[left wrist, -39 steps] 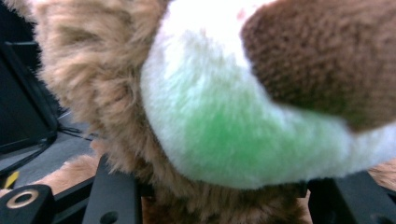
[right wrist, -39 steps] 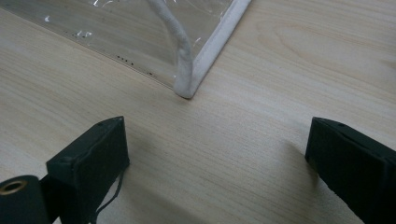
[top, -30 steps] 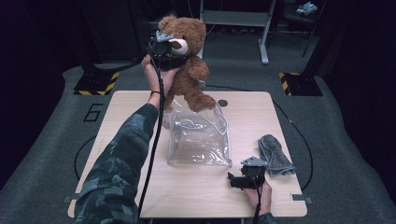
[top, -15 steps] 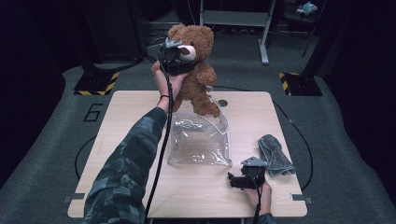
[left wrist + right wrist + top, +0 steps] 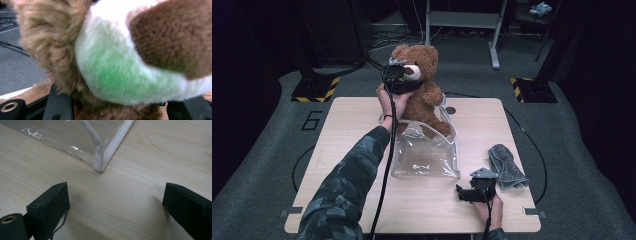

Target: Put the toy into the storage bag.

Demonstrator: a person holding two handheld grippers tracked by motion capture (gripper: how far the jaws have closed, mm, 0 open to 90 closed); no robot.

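Left gripper (image 5: pixel 399 80) is clamping the teddy bear (image 5: pixel 424 95) by its head, lowering its legs into the clear bag (image 5: pixel 427 152). Bear fur (image 5: pixel 112 70) is crowding the lens, jaws probably closed. Right gripper (image 5: pixel 115 202) is idling wide apart, empty, beside the bag corner (image 5: pixel 100 167); unheld, the bag may collapse

A light wooden table (image 5: pixel 337 125) stood on grey carpet (image 5: pixel 262 165) marked "6", with yellow-black striped floor plates (image 5: pixel 314 92) and a metal frame (image 5: pixel 462 20) in dim surroundings.
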